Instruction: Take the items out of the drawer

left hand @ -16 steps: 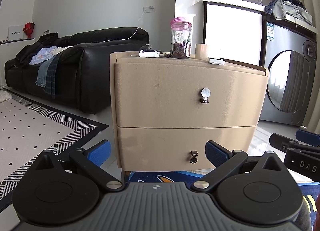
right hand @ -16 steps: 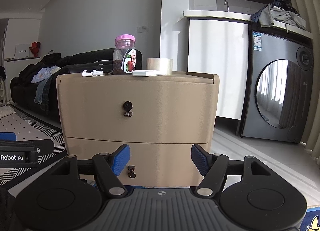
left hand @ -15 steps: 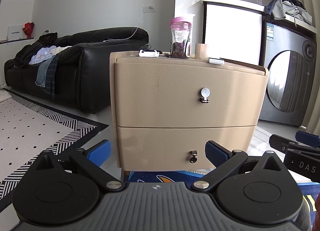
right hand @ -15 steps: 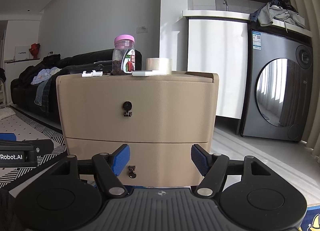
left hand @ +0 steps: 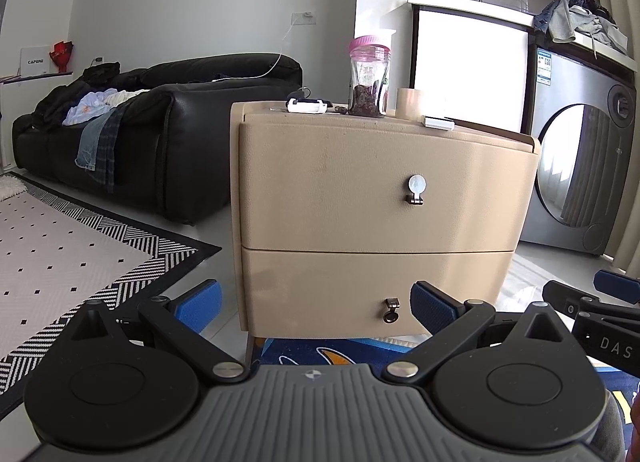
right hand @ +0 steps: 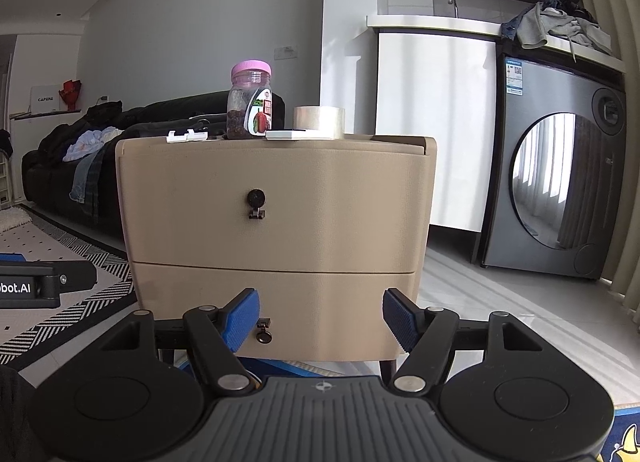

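Observation:
A beige two-drawer cabinet (left hand: pixel 376 198) (right hand: pixel 276 202) stands ahead of both grippers, both drawers closed. The top drawer has a small round pull (left hand: pixel 416 189) (right hand: pixel 256 203), the bottom drawer a small ring pull (left hand: pixel 391 310) (right hand: pixel 263 331). My left gripper (left hand: pixel 316 306) is open and empty, some way short of the bottom drawer. My right gripper (right hand: pixel 320 320) is open and empty too, level with the bottom drawer, its left pad beside the ring pull. The drawers' contents are hidden.
On the cabinet top stand a pink-lidded jar (left hand: pixel 369 76) (right hand: pixel 250 100), a tape roll (right hand: pixel 319 122), a white clip (left hand: pixel 306 105) and a flat white box (right hand: pixel 290 135). A black sofa (left hand: pixel 140 122) and patterned rug (left hand: pixel 60 238) lie left, a washing machine (right hand: pixel 556 190) right.

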The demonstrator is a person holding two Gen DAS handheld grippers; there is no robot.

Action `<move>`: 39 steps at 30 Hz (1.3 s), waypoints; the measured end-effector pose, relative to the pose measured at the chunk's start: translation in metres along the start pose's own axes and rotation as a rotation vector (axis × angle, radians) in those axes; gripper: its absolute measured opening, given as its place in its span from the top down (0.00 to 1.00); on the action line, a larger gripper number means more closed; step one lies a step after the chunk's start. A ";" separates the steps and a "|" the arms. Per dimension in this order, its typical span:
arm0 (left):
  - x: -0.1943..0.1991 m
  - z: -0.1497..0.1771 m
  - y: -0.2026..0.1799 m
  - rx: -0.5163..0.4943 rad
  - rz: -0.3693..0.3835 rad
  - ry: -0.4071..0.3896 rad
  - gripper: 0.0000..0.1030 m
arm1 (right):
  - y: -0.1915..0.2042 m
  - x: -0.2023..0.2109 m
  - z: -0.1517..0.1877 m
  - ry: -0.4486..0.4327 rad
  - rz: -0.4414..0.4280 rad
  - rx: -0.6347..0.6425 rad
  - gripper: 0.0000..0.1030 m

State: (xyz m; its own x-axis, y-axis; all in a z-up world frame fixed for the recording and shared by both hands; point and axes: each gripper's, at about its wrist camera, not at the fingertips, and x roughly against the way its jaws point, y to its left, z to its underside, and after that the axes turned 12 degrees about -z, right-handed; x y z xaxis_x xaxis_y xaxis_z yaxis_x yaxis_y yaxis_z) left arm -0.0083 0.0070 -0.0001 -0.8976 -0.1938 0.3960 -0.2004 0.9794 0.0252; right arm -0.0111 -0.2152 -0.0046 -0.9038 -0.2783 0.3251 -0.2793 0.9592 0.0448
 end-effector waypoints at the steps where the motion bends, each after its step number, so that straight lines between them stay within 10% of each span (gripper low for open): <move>1: 0.000 0.000 0.000 0.001 -0.001 0.000 0.00 | 0.000 0.000 0.000 0.001 0.000 0.000 0.30; 39: 0.016 0.011 0.023 0.019 -0.003 -0.051 0.00 | 0.006 0.001 0.012 0.034 -0.005 0.000 0.30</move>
State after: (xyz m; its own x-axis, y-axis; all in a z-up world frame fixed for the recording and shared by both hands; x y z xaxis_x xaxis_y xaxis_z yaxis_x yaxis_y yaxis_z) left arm -0.0314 0.0259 -0.0030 -0.9158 -0.1995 0.3486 -0.2098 0.9777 0.0083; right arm -0.0170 -0.2104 -0.0154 -0.8907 -0.2813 0.3572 -0.2839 0.9577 0.0463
